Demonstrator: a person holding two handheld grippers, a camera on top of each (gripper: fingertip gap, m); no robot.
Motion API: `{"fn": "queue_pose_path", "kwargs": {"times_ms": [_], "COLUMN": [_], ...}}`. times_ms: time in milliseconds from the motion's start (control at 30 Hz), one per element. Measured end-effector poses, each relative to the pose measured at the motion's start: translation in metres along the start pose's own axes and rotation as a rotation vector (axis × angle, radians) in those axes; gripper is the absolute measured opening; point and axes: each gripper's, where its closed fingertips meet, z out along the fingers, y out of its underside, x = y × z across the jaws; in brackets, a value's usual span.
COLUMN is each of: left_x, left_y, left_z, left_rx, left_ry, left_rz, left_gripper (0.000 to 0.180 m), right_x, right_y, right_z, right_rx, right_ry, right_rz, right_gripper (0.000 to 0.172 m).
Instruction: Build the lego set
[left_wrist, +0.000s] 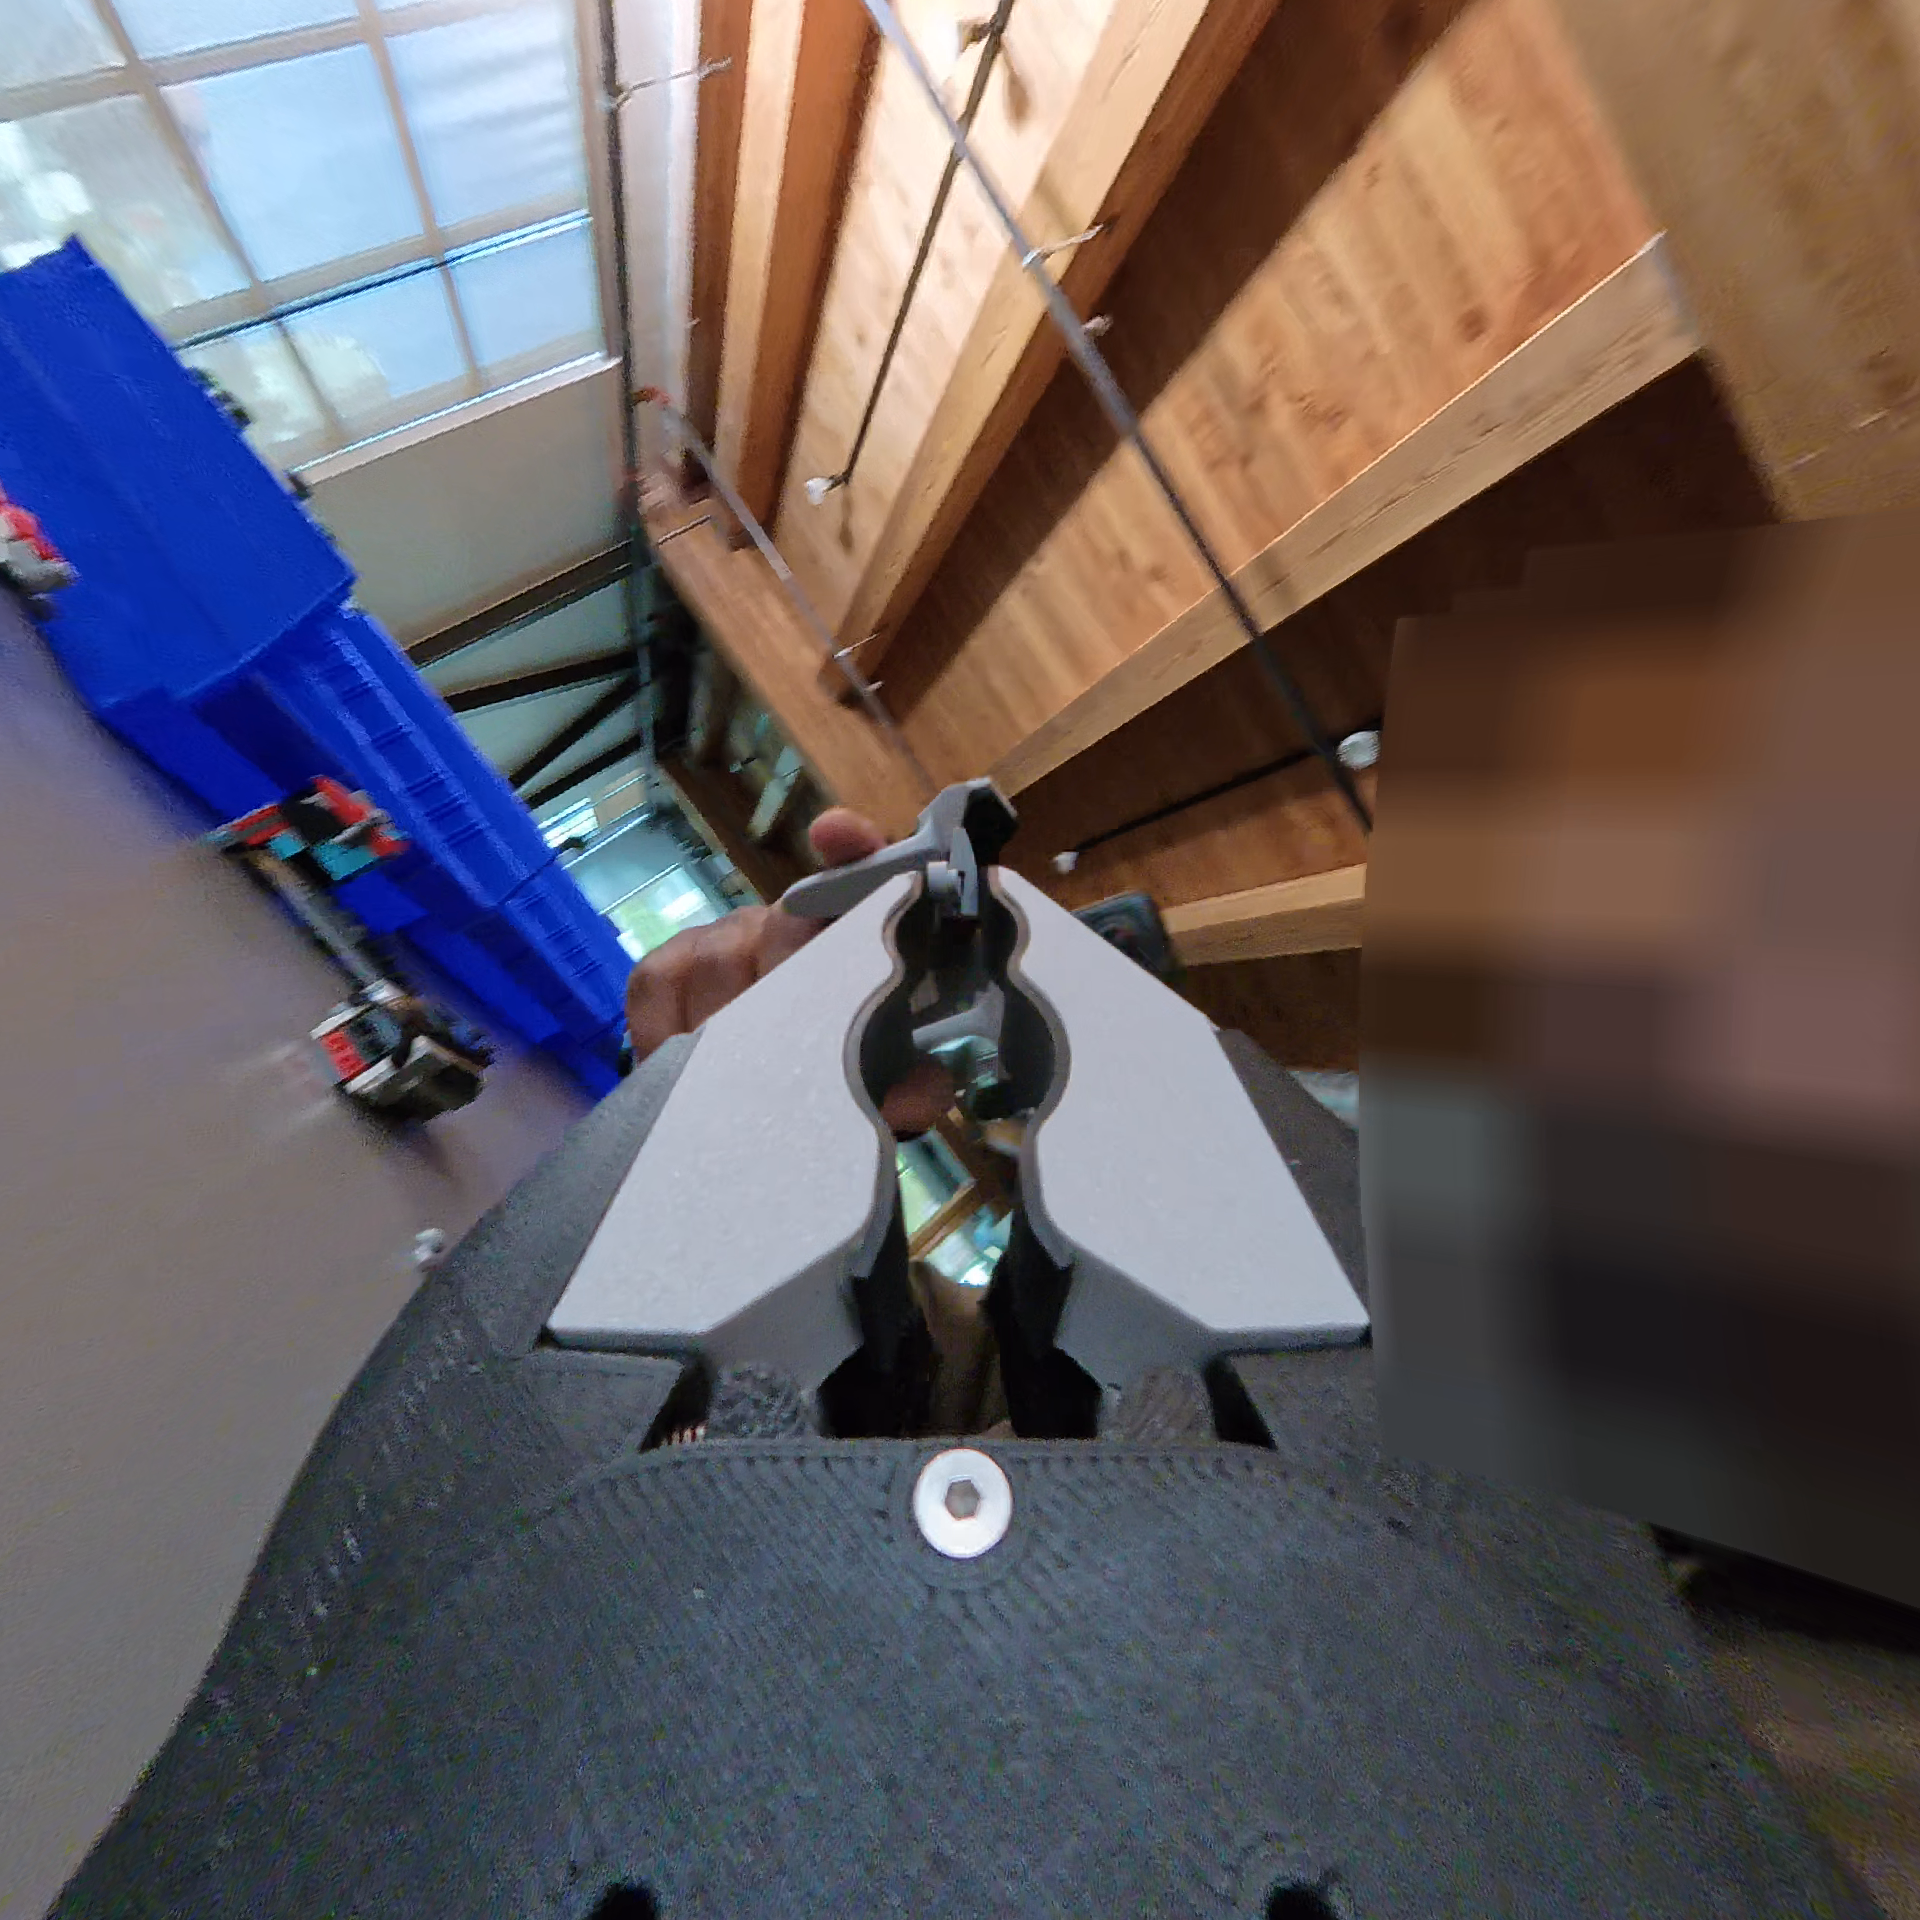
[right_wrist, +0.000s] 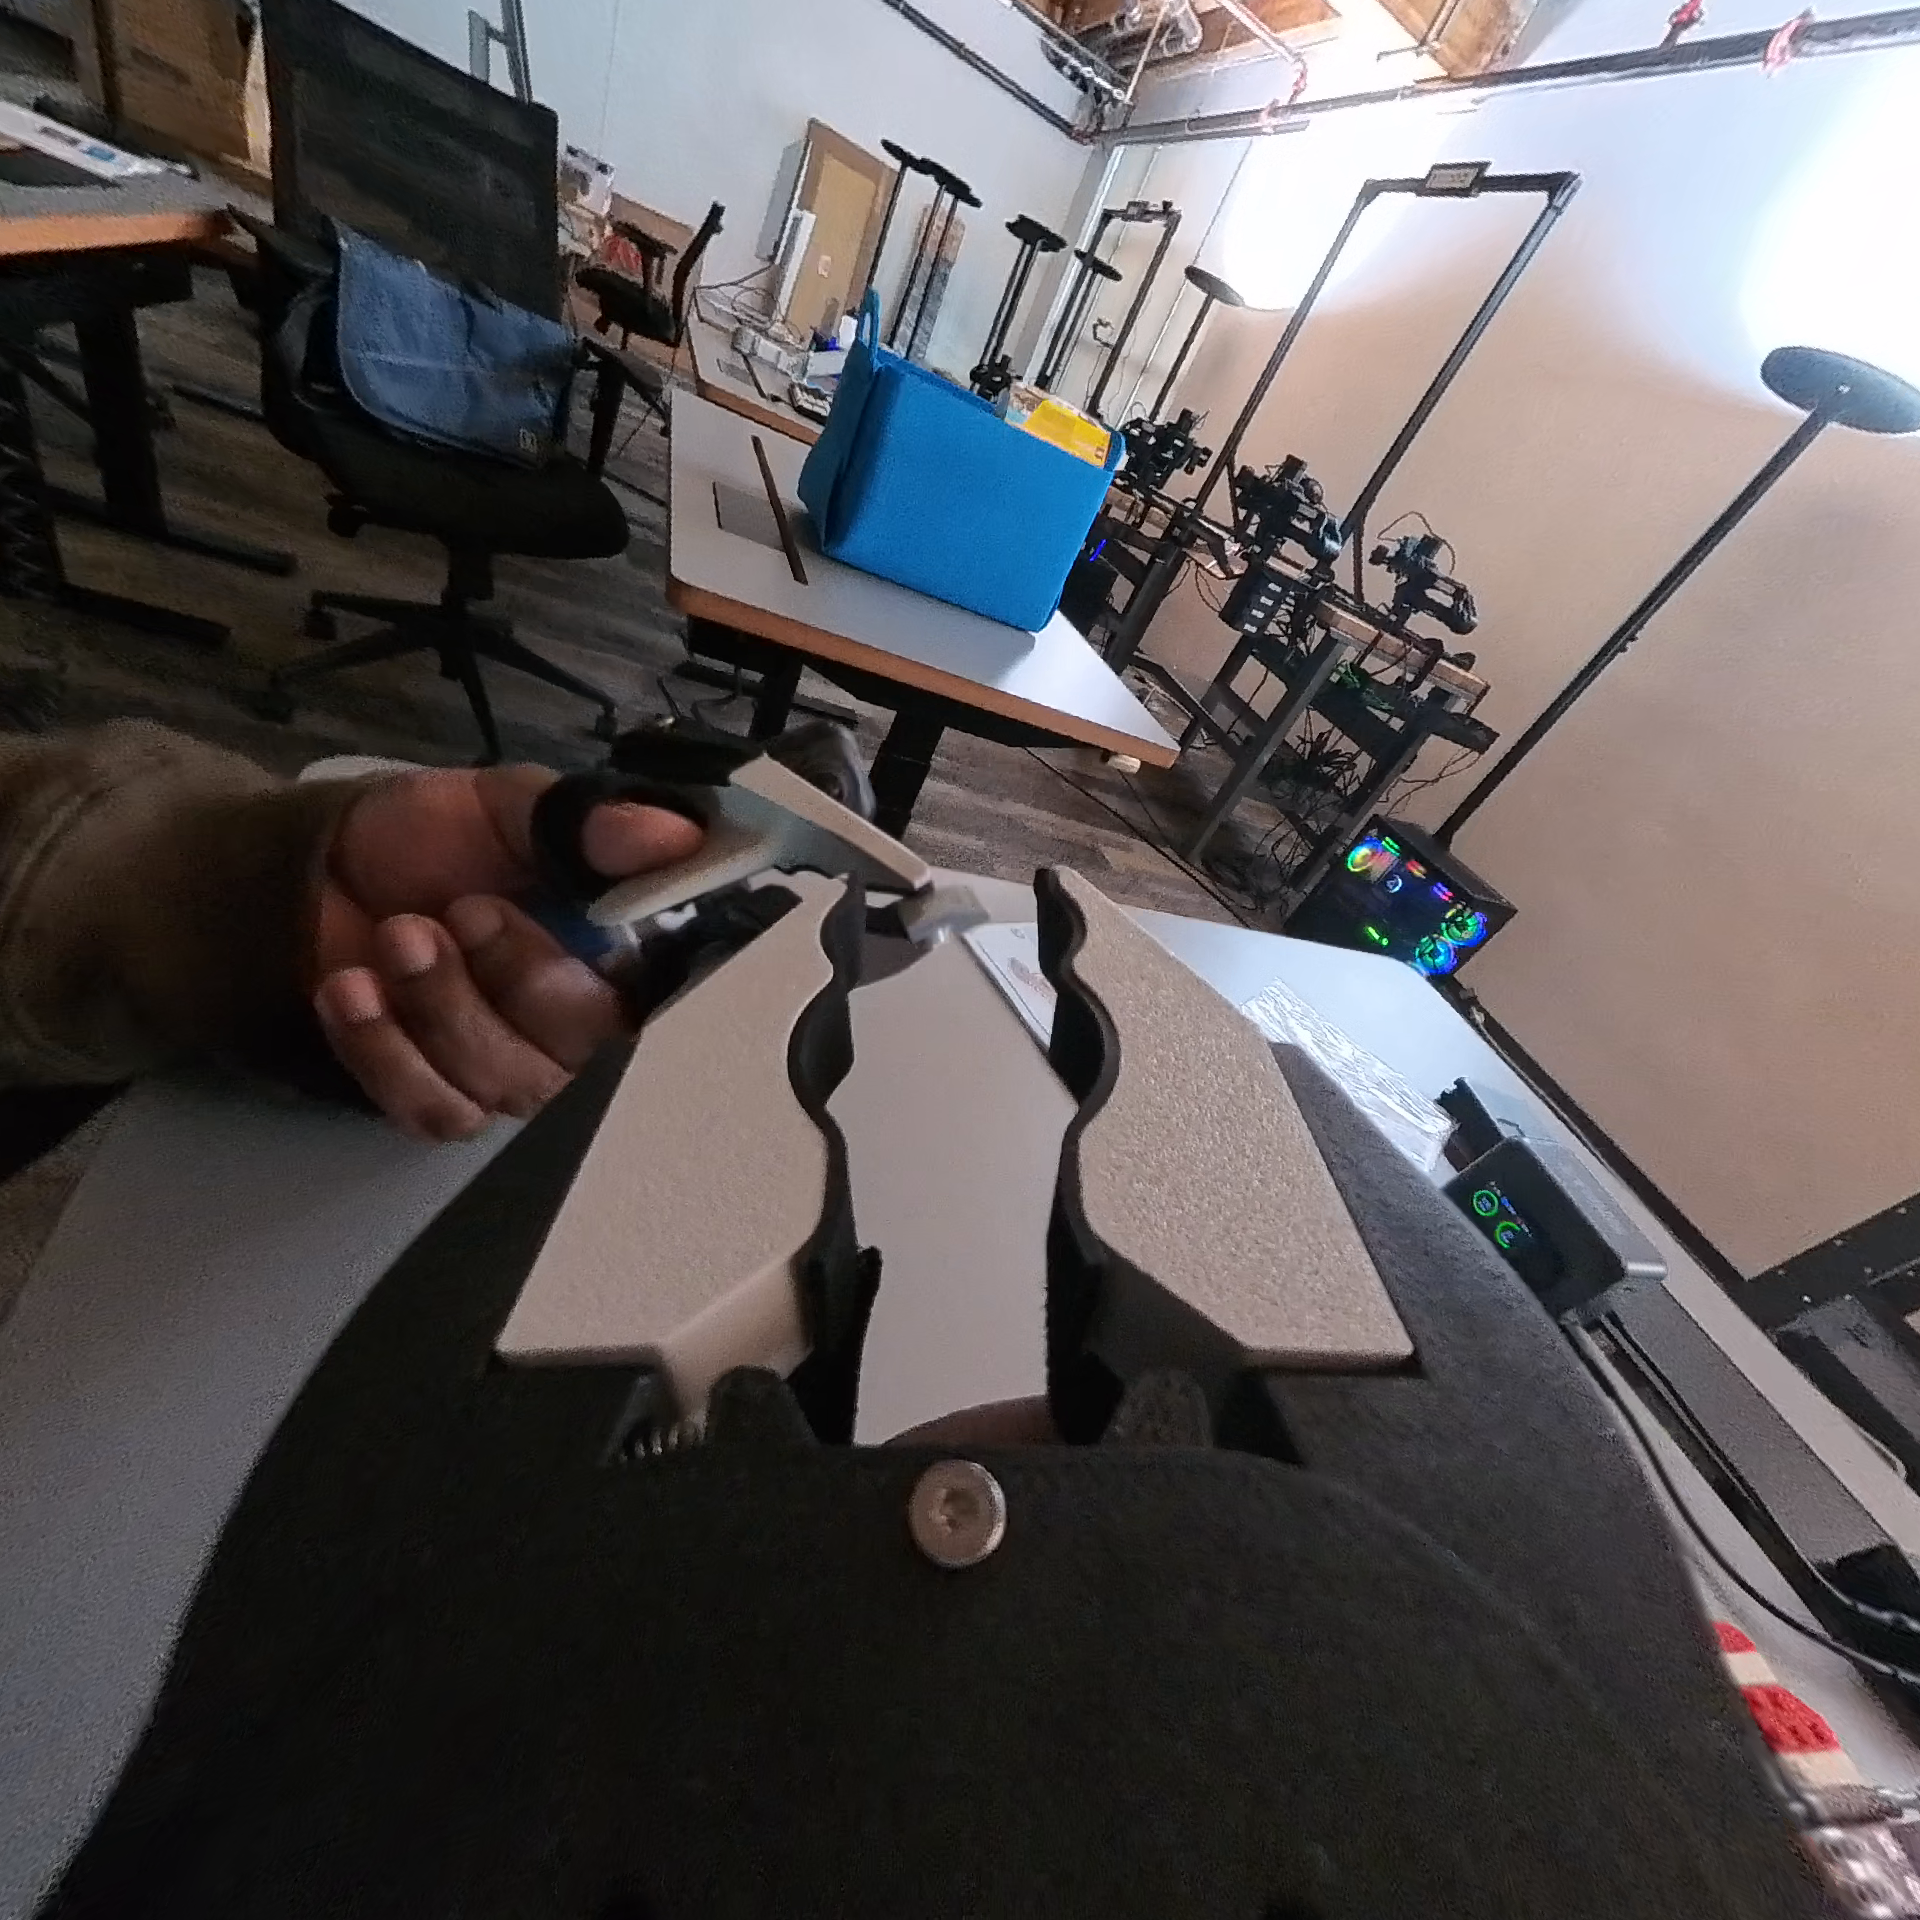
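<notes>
My left gripper (left_wrist: 951, 883) points up toward the wooden ceiling and is shut on a small grey part (left_wrist: 940, 878) that sticks out past its tips next to a black hexagonal piece (left_wrist: 985, 821). A hand (left_wrist: 717, 966) shows just behind it. In the right wrist view a hand (right_wrist: 447, 914) holds the left gripper (right_wrist: 904, 891), which reaches in from the left with the small grey part (right_wrist: 943, 914) pinched at its tip. My right gripper (right_wrist: 945, 894) is open. The part hangs between its fingertips, close to the left fingertip (right_wrist: 847, 914), and neither pad presses on it.
A grey table (right_wrist: 1351, 997) with a paper sheet (right_wrist: 1023, 971) lies below. A black device with a green display (right_wrist: 1527, 1226) sits at its right edge. Beyond are a blue fabric box (right_wrist: 956, 499), an office chair (right_wrist: 447, 447) and a lit computer (right_wrist: 1403, 904). Blue bins (left_wrist: 260, 644) stand to the left.
</notes>
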Motion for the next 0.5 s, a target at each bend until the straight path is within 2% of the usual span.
{"fn": "queue_pose_path", "kwargs": {"times_ms": [33, 167, 500], "left_x": [-0.003, -0.007, -0.009], "left_y": [0.005, 0.018, 0.024], "left_z": [0.002, 0.008, 0.011], "left_rx": [-0.028, -0.100, -0.135], "left_ry": [-0.028, -0.065, -0.075], "left_rz": [0.020, 0.062, 0.071], "left_gripper": [0.008, 0.009, 0.009], "right_x": [-0.001, -0.006, -0.011], "right_y": [0.003, 0.013, 0.020], "right_z": [-0.002, -0.011, -0.017], "right_rx": [-0.006, -0.031, -0.049], "right_ry": [-0.011, -0.039, -0.037], "right_rz": [-0.015, -0.087, -0.179], "right_gripper": [0.035, 0.037, 0.030]}}
